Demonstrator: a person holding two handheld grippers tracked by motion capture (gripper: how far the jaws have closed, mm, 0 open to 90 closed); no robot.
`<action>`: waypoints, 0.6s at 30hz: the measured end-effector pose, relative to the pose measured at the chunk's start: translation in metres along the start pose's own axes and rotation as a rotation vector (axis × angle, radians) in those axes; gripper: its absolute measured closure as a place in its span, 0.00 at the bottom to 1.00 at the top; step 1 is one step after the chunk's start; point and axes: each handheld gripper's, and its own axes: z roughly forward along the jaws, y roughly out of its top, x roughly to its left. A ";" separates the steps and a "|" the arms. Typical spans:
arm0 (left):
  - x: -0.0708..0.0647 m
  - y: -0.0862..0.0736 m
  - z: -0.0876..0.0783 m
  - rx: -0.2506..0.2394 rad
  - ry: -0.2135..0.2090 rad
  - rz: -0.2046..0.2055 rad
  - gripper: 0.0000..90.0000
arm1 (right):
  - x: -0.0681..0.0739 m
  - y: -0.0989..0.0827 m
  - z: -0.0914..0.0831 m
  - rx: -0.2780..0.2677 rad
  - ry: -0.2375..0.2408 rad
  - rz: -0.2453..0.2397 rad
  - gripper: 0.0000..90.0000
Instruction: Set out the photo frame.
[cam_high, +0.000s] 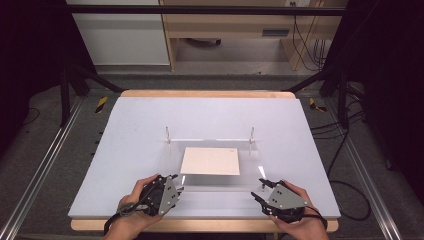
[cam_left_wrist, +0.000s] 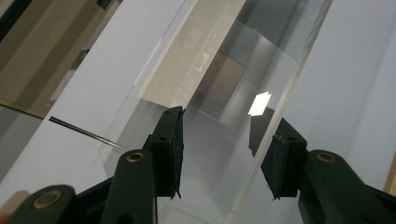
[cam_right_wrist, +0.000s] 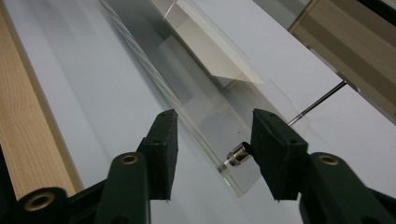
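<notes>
A clear acrylic plate (cam_high: 210, 144) lies on the white table board, with a cream paper sheet (cam_high: 210, 161) beneath its middle. My left gripper (cam_high: 178, 183) is at the plate's near-left corner. In the left gripper view its jaws (cam_left_wrist: 219, 126) stand apart astride the plate's edge (cam_left_wrist: 275, 107), and the pads are not pressing on it. My right gripper (cam_high: 258, 189) is at the near-right corner. Its jaws (cam_right_wrist: 215, 116) straddle that corner, where a small metal standoff (cam_right_wrist: 237, 155) sits right beside the right pad; the left pad stays clear of the plate.
Two thin upright pins (cam_high: 168, 134) (cam_high: 251, 134) stand at the plate's far corners. The white board (cam_high: 125, 150) has a wooden edge (cam_right_wrist: 23, 116) close behind my right gripper. Black frame posts and cables flank the table.
</notes>
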 end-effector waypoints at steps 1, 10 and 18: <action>0.000 0.000 0.000 0.001 0.001 -0.001 0.59 | -0.001 -0.001 0.000 0.003 -0.001 0.000 0.53; 0.003 0.000 -0.001 -0.002 0.004 -0.011 0.60 | -0.008 -0.010 0.008 0.048 -0.031 -0.026 0.48; 0.007 0.001 -0.002 -0.008 -0.003 -0.028 0.59 | -0.013 -0.008 0.009 0.024 -0.050 -0.045 0.59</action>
